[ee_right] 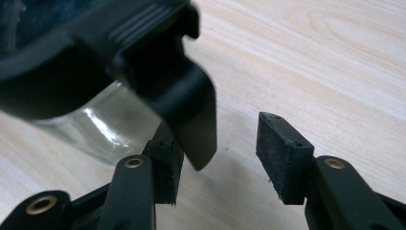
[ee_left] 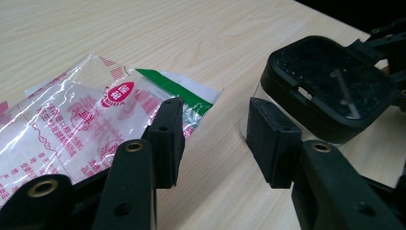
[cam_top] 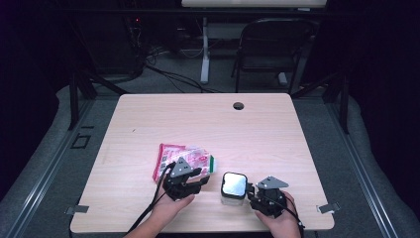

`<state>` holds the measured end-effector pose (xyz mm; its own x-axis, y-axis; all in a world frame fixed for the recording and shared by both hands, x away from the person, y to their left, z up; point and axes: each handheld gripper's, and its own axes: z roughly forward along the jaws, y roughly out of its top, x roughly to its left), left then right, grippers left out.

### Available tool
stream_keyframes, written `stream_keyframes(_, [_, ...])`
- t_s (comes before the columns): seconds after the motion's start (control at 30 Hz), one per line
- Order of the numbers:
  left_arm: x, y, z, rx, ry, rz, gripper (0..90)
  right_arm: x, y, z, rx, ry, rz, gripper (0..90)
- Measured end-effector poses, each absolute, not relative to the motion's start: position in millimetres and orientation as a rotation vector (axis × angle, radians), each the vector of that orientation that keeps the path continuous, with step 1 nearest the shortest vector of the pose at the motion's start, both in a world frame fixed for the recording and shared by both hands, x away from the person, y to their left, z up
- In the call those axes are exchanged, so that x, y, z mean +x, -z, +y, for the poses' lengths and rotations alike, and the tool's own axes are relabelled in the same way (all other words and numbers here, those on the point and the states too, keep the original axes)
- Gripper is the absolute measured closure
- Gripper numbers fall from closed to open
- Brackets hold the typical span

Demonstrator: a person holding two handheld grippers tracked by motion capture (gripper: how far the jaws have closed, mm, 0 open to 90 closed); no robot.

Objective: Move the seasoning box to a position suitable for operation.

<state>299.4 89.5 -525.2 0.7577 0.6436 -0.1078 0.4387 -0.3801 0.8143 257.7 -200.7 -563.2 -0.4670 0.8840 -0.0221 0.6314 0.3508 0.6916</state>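
A clear plastic bag (cam_top: 184, 157) with pink print and a green strip lies on the wooden table (cam_top: 208, 124). In the left gripper view, the bag (ee_left: 81, 124) lies at the left, its edge under one jaw. My left gripper (cam_top: 198, 178) (ee_left: 215, 139) is open at the bag's near corner, holding nothing. A clear glass container with a black lid (cam_top: 234, 185) (ee_left: 330, 86) stands just to its right. My right gripper (cam_top: 251, 192) (ee_right: 220, 148) is open at the container's right side. The lid's black latch flap (ee_right: 191, 110) hangs between the jaws, close to the left one.
A round cable hole (cam_top: 238, 105) sits near the table's far edge. Beyond the table stand a black folding chair (cam_top: 270, 47) and a white desk leg (cam_top: 204, 54), with cables on the floor. The table's near edge runs close under both hands.
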Motion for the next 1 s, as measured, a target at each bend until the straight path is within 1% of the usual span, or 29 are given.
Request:
stream_keyframes(0.13, [300,525,86,2.037,-0.271,0.792,59.9,251,558,-200,1.306,-0.872,2.225,52.4])
stream_keyframes(0.37, [303,525,83,2.013,-0.255,0.783,57.8,236,544,-210,1.322,-0.938,2.192,52.0])
stream_keyframes(0.5, [305,526,81,2.012,-0.246,0.786,56.1,229,535,-217,1.335,-1.001,2.146,48.8])
stream_keyframes(0.6, [305,526,79,2.019,-0.252,0.773,56.6,226,530,-220,1.363,-1.06,2.1,46.2])
stream_keyframes(0.7, [305,526,78,2.025,-0.253,0.778,58.7,225,529,-221,1.358,-1.056,2.098,46.8])
stream_keyframes(0.87, [305,525,76,2.031,-0.239,0.766,60.4,224,526,-218,1.351,-1.041,2.106,57.9])
stream_keyframes(0.9, [305,525,76,2.031,-0.239,0.766,60.9,224,526,-218,1.351,-1.041,2.106,57.9])
stream_keyframes(0.93, [305,525,76,2.031,-0.243,0.764,61.7,223,524,-216,1.358,-1.047,2.087,66.2])
stream_keyframes(1.0, [305,524,76,2.029,-0.228,0.763,63.0,222,520,-215,1.373,-1.075,2.067,67.9])
